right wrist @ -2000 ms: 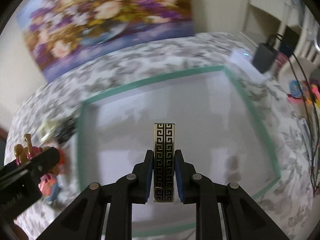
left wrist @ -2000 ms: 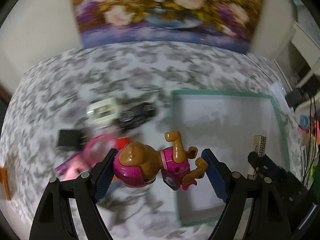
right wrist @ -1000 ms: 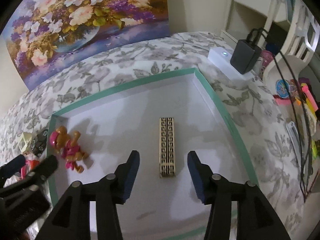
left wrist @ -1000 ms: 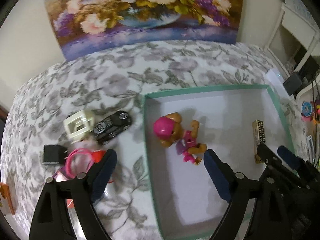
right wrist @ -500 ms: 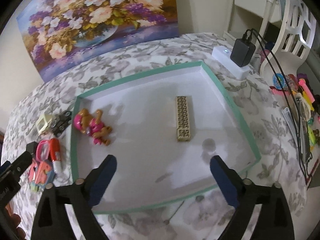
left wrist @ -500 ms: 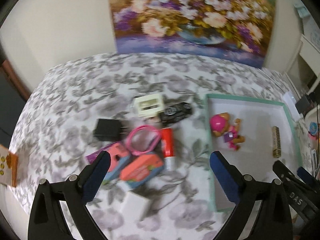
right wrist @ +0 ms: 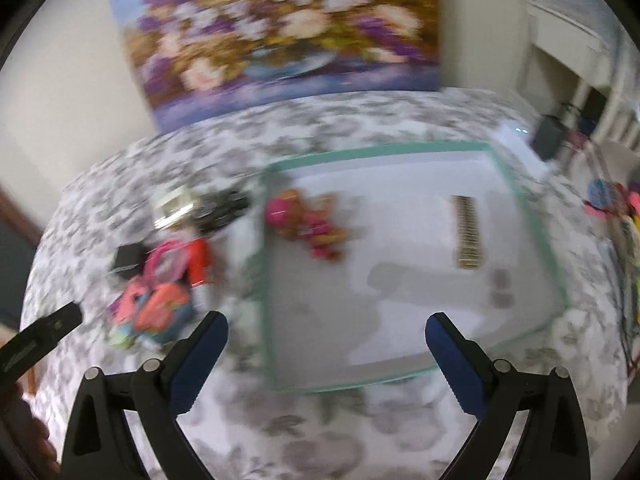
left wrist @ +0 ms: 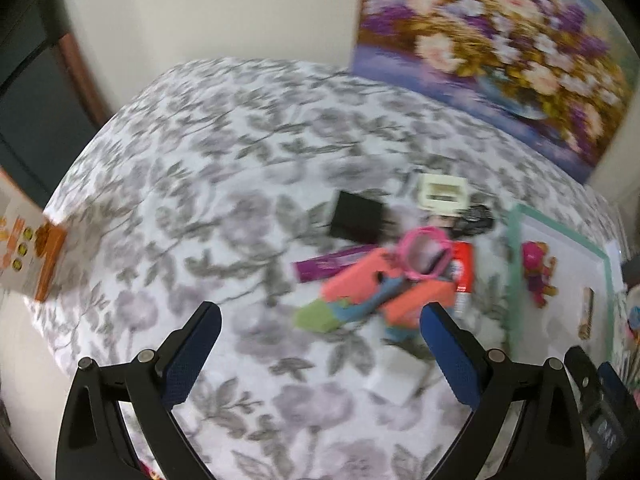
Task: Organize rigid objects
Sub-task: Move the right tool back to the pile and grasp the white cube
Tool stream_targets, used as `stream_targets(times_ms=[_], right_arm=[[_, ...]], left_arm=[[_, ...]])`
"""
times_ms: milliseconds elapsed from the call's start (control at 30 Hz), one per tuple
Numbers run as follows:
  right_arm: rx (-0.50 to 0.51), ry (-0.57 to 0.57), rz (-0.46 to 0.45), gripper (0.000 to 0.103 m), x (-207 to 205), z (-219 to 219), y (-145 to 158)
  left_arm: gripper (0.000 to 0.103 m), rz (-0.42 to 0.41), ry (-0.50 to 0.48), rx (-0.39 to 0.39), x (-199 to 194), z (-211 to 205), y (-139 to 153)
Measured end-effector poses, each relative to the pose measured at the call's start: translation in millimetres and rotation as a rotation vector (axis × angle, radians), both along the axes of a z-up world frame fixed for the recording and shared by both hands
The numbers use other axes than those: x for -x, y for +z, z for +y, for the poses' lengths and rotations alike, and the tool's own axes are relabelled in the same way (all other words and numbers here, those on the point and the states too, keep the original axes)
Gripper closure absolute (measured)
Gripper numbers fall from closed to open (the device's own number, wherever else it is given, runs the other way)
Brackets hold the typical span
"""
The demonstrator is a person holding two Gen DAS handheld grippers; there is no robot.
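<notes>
A white tray with a green rim [right wrist: 532, 236] lies on the floral tablecloth. In it lie a pink and brown dog figure [right wrist: 308, 224] and a gold patterned bar [right wrist: 466, 232]; both also show in the left wrist view, the figure [left wrist: 538, 270] and the bar [left wrist: 587, 312]. Left of the tray is a heap: a cream frame [left wrist: 442, 196], a black toy car [left wrist: 476, 220], a black block [left wrist: 356, 218], a pink ring [left wrist: 424, 254], a red tube [left wrist: 464, 270] and coral boxes [left wrist: 356, 280]. My left gripper [left wrist: 320, 354] is open and empty, high above the cloth left of the heap. My right gripper [right wrist: 326, 356] is open and empty above the tray's near left corner.
A flower painting [right wrist: 280, 32] leans on the wall behind the table. An orange box [left wrist: 28, 244] sits at the table's left edge. A white card [left wrist: 400, 380] lies near the heap. A charger and cables [right wrist: 548, 136] lie right of the tray, by white furniture.
Both grippers let go of the dog figure and the gold bar in the tray, opened wide and pulled back. Both views have since swung left; the left one now faces the heap.
</notes>
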State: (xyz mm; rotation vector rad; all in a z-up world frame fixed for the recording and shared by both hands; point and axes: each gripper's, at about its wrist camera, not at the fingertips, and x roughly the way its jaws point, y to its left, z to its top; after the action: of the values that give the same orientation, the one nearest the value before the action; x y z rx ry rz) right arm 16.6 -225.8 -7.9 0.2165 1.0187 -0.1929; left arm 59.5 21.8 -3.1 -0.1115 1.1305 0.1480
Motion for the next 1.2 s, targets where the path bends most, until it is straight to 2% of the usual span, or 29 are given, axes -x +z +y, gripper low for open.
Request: stream_targets(times_ms=[100, 300, 467, 700, 1000, 1067, 1200], right_arm=[[-0.018, 0.066, 0.02, 0.002, -7.0, 29.8, -6.9], [-0.018, 0.174, 0.084, 0.002, -17.2, 81.4, -30.0], [-0.025, 0.221, 0.144, 0.002, -23.9, 106.1, -52.3], [-0.06, 0.253, 0.202, 0.002, -30.8, 129.6, -76.9], [0.007, 0.28, 0.234, 0.003, -34.3, 150.7, -95.5], [0.006, 0.266, 0.226, 0.005, -34.8, 148.1, -94.8], [-0.017, 0.253, 0.213, 0.023, -36.2, 138.3, -89.0]], left_arm=[[0.003, 0.047, 0.042, -0.012, -2.1, 14.5, -10.6], [0.003, 0.118, 0.062, -0.013, -7.7, 26.3, -33.3], [0.003, 0.179, 0.094, -0.011, -11.4, 36.0, -52.9], [0.003, 0.206, 0.141, -0.024, -16.1, 54.3, -65.3], [0.003, 0.22, 0.155, -0.009, -18.7, 63.9, -74.9], [0.003, 0.22, 0.151, -0.002, -20.6, 66.7, -76.9], [0.003, 0.212, 0.135, 0.008, -25.1, 63.2, -75.1]])
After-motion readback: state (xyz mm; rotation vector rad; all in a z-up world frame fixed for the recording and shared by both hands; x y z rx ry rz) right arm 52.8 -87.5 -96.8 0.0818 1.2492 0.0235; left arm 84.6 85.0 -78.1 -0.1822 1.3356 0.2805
